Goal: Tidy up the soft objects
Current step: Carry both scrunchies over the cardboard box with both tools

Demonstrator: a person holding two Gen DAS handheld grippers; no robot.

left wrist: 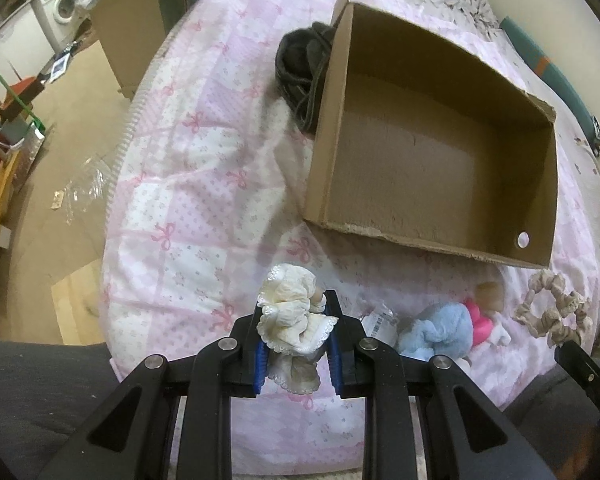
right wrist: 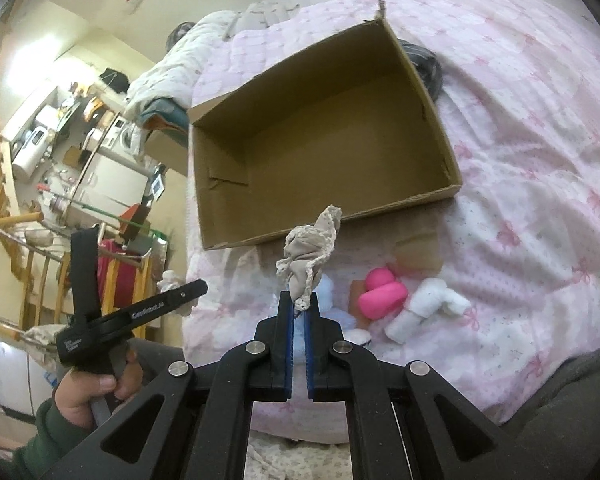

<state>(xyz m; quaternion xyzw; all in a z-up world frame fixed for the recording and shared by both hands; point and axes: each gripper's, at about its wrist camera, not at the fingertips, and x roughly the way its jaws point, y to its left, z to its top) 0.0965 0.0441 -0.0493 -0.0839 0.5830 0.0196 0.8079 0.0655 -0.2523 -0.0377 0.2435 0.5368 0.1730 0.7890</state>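
Observation:
My left gripper point(left wrist: 298, 308) is shut on a cream frilly doll dress point(left wrist: 292, 312), held above the pink bedspread. My right gripper point(right wrist: 299, 304) is shut on a beige lace-trimmed scrunchie point(right wrist: 310, 254), held up in front of the box. An open, empty cardboard box point(left wrist: 432, 152) lies on the bed ahead; it also shows in the right wrist view point(right wrist: 320, 136). A blue plush point(left wrist: 440, 330), a pink toy point(right wrist: 380, 292) and a white plush point(right wrist: 428, 304) lie on the bed near the box's front edge.
A dark grey knit bundle point(left wrist: 300, 68) lies against the box's far left side. A beige braided scrunchie point(left wrist: 552, 308) lies at the right. The bed's left edge drops to a floor with clutter. The left gripper's handle point(right wrist: 132, 316) shows at the right wrist view's left.

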